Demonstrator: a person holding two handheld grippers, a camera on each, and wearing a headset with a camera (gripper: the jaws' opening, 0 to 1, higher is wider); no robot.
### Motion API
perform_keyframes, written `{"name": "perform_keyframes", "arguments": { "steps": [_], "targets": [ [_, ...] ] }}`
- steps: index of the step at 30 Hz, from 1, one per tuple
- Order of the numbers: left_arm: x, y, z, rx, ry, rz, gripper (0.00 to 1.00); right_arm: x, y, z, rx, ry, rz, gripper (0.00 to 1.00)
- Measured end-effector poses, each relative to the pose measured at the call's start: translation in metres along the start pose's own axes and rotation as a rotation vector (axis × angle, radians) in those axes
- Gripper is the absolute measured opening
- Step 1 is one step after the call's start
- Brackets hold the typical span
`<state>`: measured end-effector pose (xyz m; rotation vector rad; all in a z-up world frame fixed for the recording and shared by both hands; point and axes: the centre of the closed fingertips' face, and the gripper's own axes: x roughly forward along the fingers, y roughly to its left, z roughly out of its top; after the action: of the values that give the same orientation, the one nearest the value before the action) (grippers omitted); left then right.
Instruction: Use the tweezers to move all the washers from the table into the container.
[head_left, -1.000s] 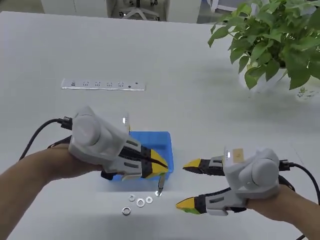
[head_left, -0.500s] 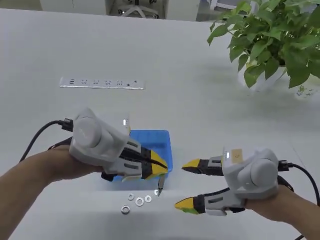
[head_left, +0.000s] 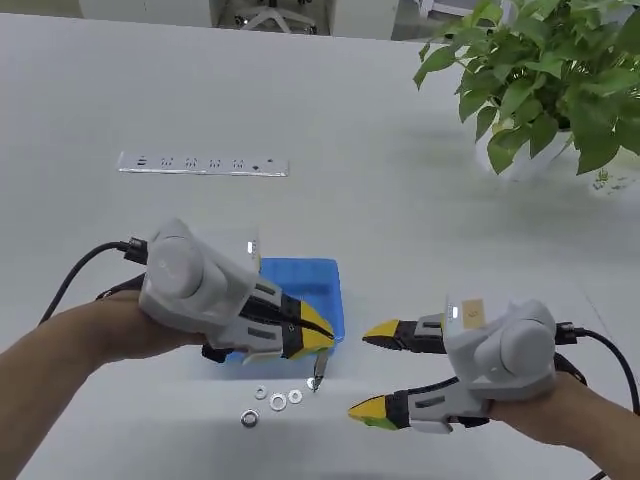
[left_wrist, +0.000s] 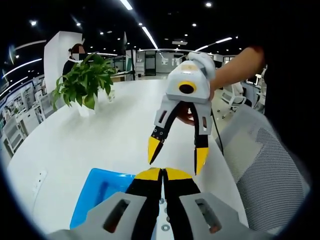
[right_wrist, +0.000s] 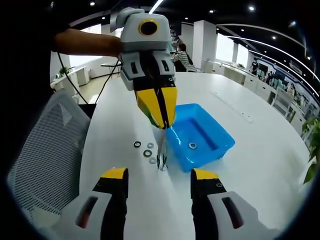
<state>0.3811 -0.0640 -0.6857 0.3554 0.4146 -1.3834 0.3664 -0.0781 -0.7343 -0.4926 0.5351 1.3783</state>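
Right gripper view: with your left gripper (right_wrist: 161, 122) clamped on the slim metal tweezers (right_wrist: 160, 149) and your right gripper (right_wrist: 159, 174) standing jaws apart, pinch one of the small steel ring washers (right_wrist: 147, 153) lying just beside the blue plastic container (right_wrist: 200, 127).

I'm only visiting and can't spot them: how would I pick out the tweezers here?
Find the blue container on the white table. At its near edge the left claw is shut on the tweezers, which point from its yellow tips down to the tabletop. They are a thin metal sliver, unlike the flat round washers beside them.
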Motion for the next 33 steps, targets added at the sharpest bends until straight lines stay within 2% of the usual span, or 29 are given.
{"name": "perform_keyframes", "arguments": {
  "steps": [12, 16, 24, 33],
  "targets": [
    [0.001, 0.0, 0.0, -0.009, -0.007, -0.001, 0.05, 0.004, -0.001, 0.002, -0.017, 0.008, 0.002, 0.47],
    [0.0, -0.001, -0.001, -0.031, -0.01, -0.003, 0.05, 0.009, -0.002, 0.005, -0.027, 0.012, 0.003, 0.43],
    [-0.002, 0.001, -0.002, -0.039, -0.008, 0.0, 0.05, 0.02, -0.004, 0.005, -0.048, 0.036, 0.016, 0.34],
    [-0.003, 0.001, -0.003, -0.044, -0.006, -0.009, 0.05, 0.032, -0.006, 0.013, -0.075, 0.039, 0.049, 0.26]
  ]
}}
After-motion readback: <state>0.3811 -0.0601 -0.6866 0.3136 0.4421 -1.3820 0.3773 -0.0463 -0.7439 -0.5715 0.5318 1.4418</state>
